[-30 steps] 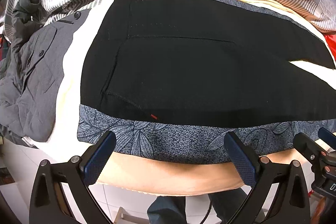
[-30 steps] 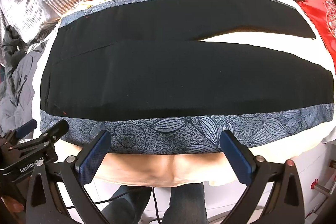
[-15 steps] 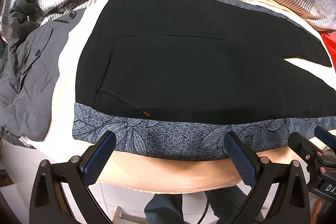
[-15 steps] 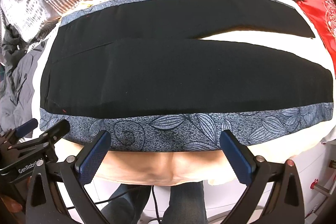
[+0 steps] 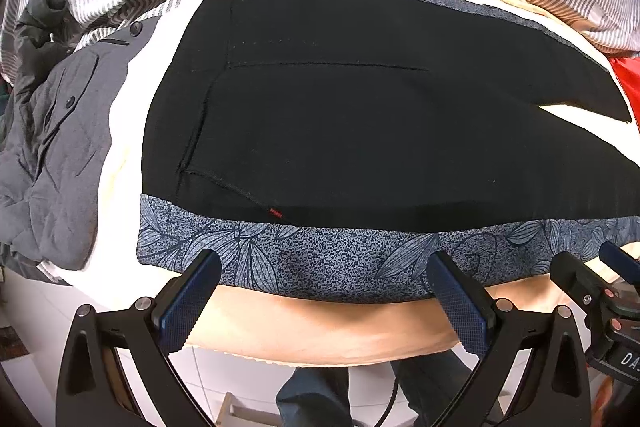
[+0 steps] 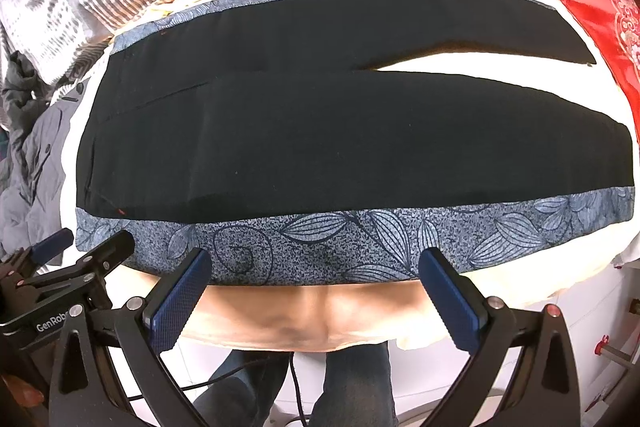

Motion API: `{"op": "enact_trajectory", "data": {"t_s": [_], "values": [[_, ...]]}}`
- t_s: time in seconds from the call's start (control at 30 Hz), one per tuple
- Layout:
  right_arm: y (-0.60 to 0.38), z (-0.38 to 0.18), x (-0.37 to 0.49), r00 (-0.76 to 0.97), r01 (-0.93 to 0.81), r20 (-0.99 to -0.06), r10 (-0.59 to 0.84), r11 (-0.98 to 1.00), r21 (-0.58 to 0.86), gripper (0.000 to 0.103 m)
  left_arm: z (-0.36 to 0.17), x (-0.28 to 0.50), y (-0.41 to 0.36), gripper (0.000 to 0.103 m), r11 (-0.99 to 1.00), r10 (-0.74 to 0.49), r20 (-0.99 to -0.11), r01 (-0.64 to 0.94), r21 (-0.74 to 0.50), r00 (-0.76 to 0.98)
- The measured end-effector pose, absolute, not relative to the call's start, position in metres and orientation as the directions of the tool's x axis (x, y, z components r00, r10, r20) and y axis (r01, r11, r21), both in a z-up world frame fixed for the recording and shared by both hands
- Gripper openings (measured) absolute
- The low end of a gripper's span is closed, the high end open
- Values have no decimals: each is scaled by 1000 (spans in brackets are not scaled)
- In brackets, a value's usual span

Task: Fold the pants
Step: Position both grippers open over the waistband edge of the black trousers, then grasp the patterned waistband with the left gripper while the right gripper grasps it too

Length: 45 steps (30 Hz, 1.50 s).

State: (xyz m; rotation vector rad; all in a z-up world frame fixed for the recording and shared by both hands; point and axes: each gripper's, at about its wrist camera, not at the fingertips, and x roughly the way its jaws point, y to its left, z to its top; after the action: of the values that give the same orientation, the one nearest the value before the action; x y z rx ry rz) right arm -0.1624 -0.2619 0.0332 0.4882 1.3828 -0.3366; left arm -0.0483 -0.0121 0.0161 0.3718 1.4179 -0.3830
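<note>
Black pants (image 6: 320,147) lie flat just beyond both gaping, empty tools.

Both claws held side by side and level: the left claw (image 5: 326,297) with its two blue-padded fingers (image 5: 188,301) spread wide apart and gripping nothing, the right claw (image 6: 316,295) likewise wide open and empty; each shows at the edge of the other's view, and the person's legs (image 6: 352,383) in dark trousers stand below
</note>
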Motion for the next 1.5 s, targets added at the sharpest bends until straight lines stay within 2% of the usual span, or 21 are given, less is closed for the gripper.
{"op": "enact_trajectory", "data": {"t_s": [1.17, 1.33, 1.5], "values": [[-265, 32, -167, 171, 514, -983, 63, 846, 143, 103, 6, -49, -10, 103, 896, -16, -996, 444, 24, 88], [-268, 31, -171, 193, 520, -976, 98, 834, 187, 103, 1, -43, 1, 103, 921, -51, -998, 388, -32, 38], [-273, 22, -175, 210, 526, -954, 213, 798, 294, 103, -2, -43, 18, 103, 950, -59, -997, 311, -41, 47]]}}
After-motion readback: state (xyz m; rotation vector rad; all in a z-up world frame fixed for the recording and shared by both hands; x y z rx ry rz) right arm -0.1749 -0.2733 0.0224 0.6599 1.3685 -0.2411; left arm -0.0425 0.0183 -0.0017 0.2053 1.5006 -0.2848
